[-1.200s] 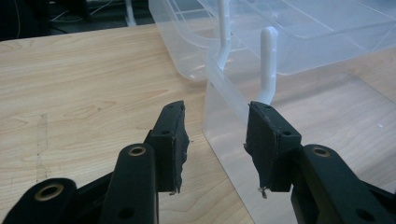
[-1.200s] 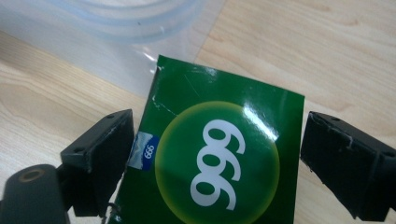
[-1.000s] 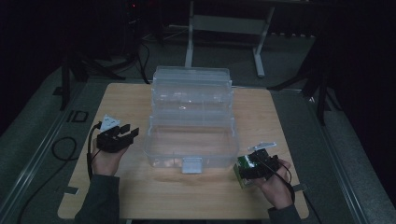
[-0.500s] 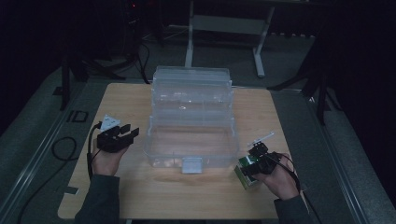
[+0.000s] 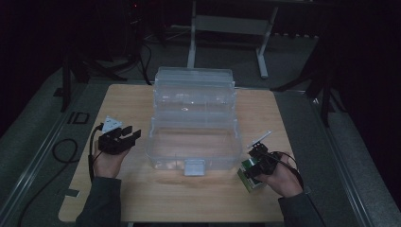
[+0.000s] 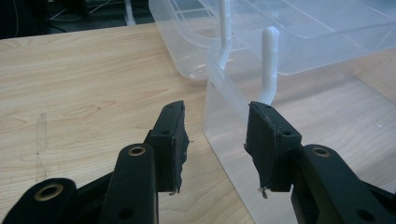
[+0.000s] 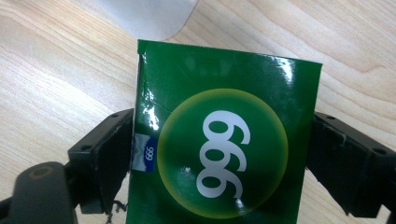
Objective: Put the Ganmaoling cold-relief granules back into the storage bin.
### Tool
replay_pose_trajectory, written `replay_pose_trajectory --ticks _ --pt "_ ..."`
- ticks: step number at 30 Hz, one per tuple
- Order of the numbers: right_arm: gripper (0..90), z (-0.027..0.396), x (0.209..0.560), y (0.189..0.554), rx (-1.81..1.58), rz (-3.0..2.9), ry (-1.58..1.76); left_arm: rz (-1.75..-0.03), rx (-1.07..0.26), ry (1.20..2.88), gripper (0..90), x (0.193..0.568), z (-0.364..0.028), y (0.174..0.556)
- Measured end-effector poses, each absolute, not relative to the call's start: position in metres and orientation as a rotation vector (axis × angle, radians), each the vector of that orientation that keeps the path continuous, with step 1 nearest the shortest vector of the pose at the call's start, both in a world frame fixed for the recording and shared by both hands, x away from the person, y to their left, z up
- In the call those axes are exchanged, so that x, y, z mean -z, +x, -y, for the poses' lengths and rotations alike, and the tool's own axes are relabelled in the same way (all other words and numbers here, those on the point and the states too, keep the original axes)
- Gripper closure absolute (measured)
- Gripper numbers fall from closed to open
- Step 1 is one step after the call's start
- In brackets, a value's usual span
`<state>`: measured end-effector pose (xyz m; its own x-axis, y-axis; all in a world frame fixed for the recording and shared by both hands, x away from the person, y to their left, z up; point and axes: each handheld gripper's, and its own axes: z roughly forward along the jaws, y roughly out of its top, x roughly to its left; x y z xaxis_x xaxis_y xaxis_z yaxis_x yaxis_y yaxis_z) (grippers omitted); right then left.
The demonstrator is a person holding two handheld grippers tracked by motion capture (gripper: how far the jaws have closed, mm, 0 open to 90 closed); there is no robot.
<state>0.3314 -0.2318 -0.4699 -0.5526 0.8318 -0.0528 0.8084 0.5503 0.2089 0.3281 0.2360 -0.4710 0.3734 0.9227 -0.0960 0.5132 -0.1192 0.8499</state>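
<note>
Clear plastic bin (image 5: 193, 142) sits between left tool (image 5: 126, 137) and green box (image 7: 219, 154).

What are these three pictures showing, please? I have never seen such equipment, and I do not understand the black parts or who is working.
A person sits at a wooden table and holds a hand tool, called a gripper, in each hand. Each gripper has two black jaws that pinch things.

The high view comes from a fixed camera above the person; the forearms enter from the bottom. There you see the left gripper and the right gripper.

The other two pictures come from small cameras riding on the grippers, looking along their jaws.

On the table stands a clear plastic box with its lid open. The left gripper is open and holds nothing; its jaws stand on either side of the box's corner. The right gripper has its jaws on both sides of a green carton marked 999, beside the box.
</note>
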Motion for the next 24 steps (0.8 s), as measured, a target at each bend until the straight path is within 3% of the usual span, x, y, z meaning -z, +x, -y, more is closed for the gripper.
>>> replay_pose_trajectory --ticks 24 --pt "17.2 0.233 0.46 0.335 -0.202 -2.7 1.345 -1.268 -0.594 1.77 57.1 0.472 -0.237 0.329"
